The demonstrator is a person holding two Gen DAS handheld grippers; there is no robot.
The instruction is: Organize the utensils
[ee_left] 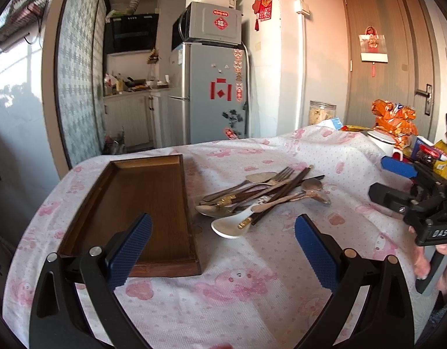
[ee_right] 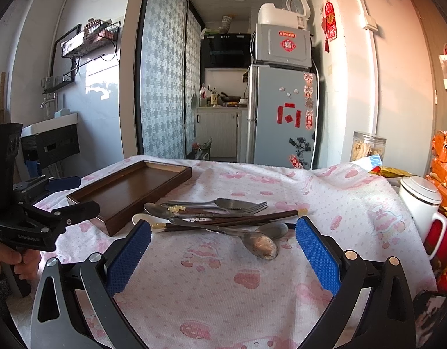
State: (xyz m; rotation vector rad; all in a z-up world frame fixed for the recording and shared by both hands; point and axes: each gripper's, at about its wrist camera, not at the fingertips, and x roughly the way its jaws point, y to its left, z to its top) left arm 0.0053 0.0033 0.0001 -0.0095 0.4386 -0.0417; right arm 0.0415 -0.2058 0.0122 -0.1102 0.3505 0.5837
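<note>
A pile of utensils (ee_left: 261, 195) lies on the pink-patterned tablecloth: metal spoons, a fork (ee_right: 246, 208), dark wooden chopsticks (ee_right: 252, 218) and a white ceramic spoon (ee_left: 232, 226). Left of the pile sits an empty brown wooden tray (ee_left: 136, 203), also seen as the tray (ee_right: 127, 189) in the right wrist view. My left gripper (ee_left: 223, 241) is open, its left pad over the tray's near end. My right gripper (ee_right: 223, 244) is open just in front of the pile, with a metal spoon (ee_right: 259, 245) between its pads. Neither holds anything.
A white mug with a lid (ee_right: 421, 206) and orange snack packets (ee_left: 395, 122) crowd the table's right edge, with a clear jar (ee_left: 322, 113) behind. Each gripper shows in the other's view, held by a hand (ee_right: 23, 261). A fridge (ee_left: 212, 93) stands beyond the table.
</note>
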